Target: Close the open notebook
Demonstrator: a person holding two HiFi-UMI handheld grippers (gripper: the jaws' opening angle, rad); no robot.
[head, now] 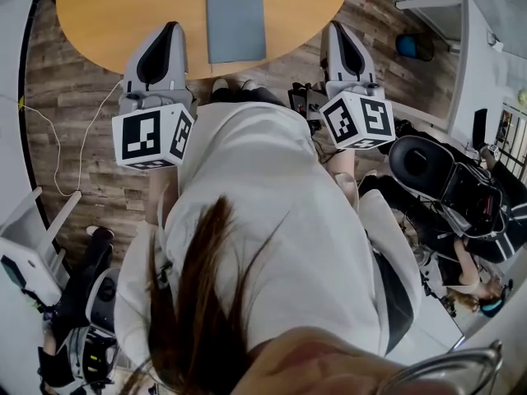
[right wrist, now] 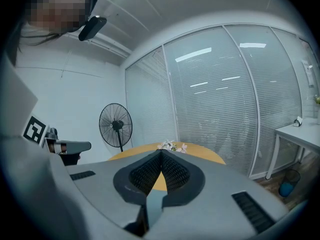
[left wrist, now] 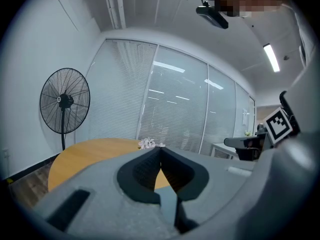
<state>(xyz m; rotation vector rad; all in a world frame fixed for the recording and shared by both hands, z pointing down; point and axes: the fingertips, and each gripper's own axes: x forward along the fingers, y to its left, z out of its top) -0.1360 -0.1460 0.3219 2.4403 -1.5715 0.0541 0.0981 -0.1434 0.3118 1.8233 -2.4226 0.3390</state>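
NOTEBOOK (head: 235,25): grey-blue, lies flat on round wooden table (head: 107,15), cover up, closed. Its short side sits just inside table's near edge, approx. mid-way btwn both gripper tips.
L GRIPPER (head: 171,27): tip over table's near edge, left of notebook, not touching it. Jaws fully together in left gripper view (left wrist: 160,151); nothing btwn pads.
R GRIPPER (head: 336,25): tip at table's near edge, right of notebook, apart from it. Jaws fully together in right gripper view (right wrist: 161,153); nothing held.
MARKER CUBES: one per gripper, L (head: 152,134), R (head: 358,120), both toward the person.
FLOWERS (left wrist: 147,143): small white cluster at table's far edge.
FAN (left wrist: 65,101): black pedestal type, stands on floor beyond table's left side, by glass wall w/ blinds (left wrist: 175,104).
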